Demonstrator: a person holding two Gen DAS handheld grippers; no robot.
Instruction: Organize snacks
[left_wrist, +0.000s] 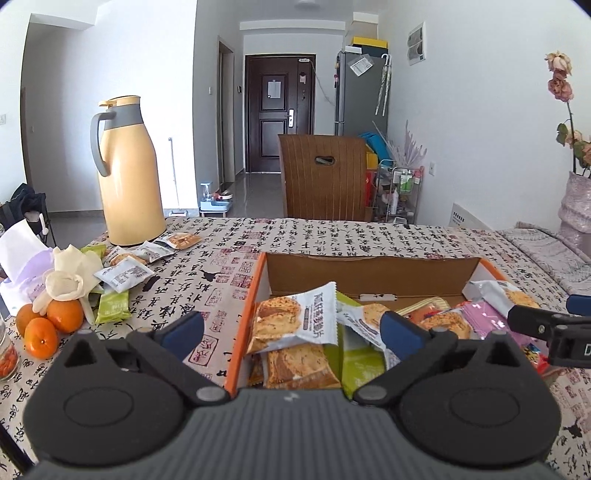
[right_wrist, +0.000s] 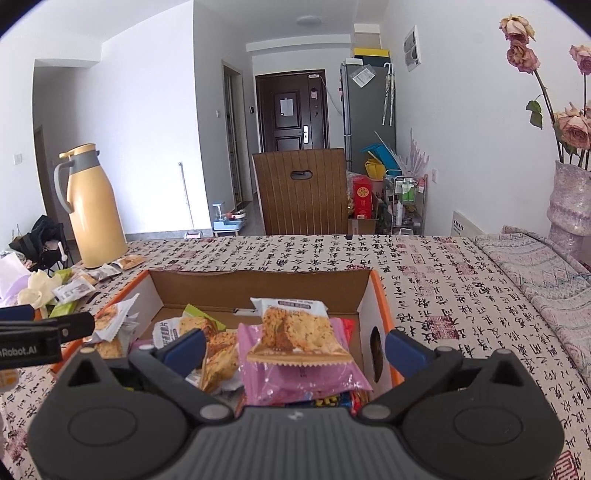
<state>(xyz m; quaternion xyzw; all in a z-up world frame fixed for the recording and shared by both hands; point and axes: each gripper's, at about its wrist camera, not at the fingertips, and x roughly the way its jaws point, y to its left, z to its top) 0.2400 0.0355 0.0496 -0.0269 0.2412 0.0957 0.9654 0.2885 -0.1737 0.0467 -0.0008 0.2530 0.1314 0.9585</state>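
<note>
An open cardboard box (left_wrist: 369, 273) with orange edges sits on the table, full of mixed snack packets. In the left wrist view my left gripper (left_wrist: 291, 328) is open over the box's left side. Between its blue fingers a white cracker packet (left_wrist: 295, 317) lies loose on the pile, touched by neither pad. In the right wrist view my right gripper (right_wrist: 295, 349) is open too, over the box (right_wrist: 258, 288). A cracker packet (right_wrist: 295, 328) rests there on a pink packet (right_wrist: 306, 376), free of both pads. More loose packets (left_wrist: 122, 273) lie on the cloth to the left.
A tall yellow thermos (left_wrist: 125, 177) stands at the back left, with white gloves (left_wrist: 70, 277), three oranges (left_wrist: 48, 325) and a jar (left_wrist: 7, 354) nearby. A vase of dried roses (right_wrist: 572, 199) stands at the right. A wooden chair (left_wrist: 325, 177) faces the table's far edge.
</note>
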